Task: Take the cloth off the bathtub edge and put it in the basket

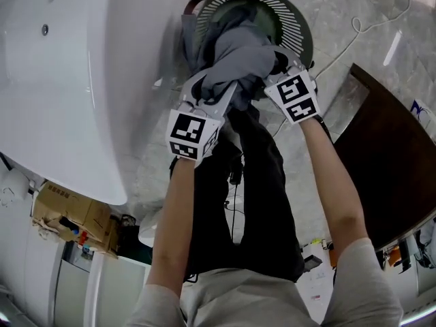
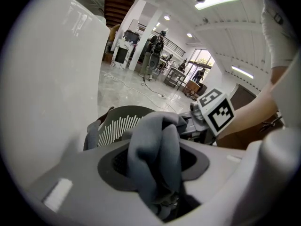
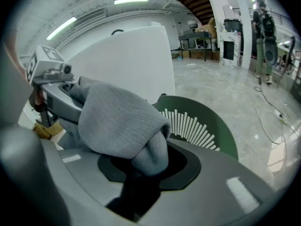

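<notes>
A grey cloth (image 1: 238, 56) hangs bunched between both grippers, over the mouth of the round green basket (image 1: 289, 20) with a slatted rim. In the head view my left gripper (image 1: 221, 99) grips the cloth's near left part and my right gripper (image 1: 274, 73) its right part. The left gripper view has a fold of the cloth (image 2: 157, 159) pinched in the jaws, with the basket (image 2: 116, 122) just beyond. Another fold of the cloth (image 3: 127, 126) is clamped in the right gripper view, in front of the basket (image 3: 209, 121). The white bathtub (image 1: 82, 80) lies to the left.
The tub's outer wall (image 2: 51, 79) stands close beside the basket. A dark brown tabletop (image 1: 395, 169) is at the right. A white cable (image 1: 354, 29) runs over the marble floor. A cardboard box (image 1: 68, 210) sits near the tub's end. The person's legs are below the grippers.
</notes>
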The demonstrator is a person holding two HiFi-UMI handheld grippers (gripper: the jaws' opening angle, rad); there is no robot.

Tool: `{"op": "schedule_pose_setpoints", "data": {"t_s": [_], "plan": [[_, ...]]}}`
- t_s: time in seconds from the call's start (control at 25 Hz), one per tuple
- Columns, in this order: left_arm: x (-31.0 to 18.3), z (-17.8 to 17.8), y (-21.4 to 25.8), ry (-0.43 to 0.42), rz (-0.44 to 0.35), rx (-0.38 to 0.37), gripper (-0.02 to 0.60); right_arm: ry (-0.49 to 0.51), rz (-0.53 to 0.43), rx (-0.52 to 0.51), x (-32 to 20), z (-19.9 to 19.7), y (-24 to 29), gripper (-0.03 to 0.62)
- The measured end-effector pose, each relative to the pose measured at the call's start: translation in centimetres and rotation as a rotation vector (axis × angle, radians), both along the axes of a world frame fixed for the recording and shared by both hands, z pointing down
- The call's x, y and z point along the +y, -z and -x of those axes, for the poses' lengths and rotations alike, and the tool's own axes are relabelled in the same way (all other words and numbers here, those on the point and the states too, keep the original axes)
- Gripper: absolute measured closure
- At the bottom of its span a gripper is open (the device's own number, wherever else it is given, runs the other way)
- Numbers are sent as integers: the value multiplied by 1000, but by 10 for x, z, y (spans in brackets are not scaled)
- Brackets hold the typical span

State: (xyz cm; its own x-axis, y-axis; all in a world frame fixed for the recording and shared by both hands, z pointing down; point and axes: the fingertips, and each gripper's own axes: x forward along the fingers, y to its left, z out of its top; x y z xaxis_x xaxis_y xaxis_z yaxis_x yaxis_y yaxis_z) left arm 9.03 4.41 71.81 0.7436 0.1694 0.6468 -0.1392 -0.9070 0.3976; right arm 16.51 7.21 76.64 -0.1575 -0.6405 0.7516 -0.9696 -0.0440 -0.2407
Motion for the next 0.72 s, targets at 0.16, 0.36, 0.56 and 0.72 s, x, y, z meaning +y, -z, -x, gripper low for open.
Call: {"op": "schedule_pose_setpoints", "data": {"t_s": [0.16, 0.36, 0.56, 0.72], "plan": [[-7, 5, 6, 35, -3, 6, 348, -215, 123, 105, 16, -39, -17, 479], [-16, 19, 4, 79, 3, -7, 348, -386, 238, 187, 39, -73, -36, 479], [-12, 32, -6, 104, 24, -22, 348, -434, 352, 157, 46, -66, -77, 477], [-11, 43, -4, 103, 28, -33, 348, -372, 379, 78, 28, -32, -93, 448]]}}
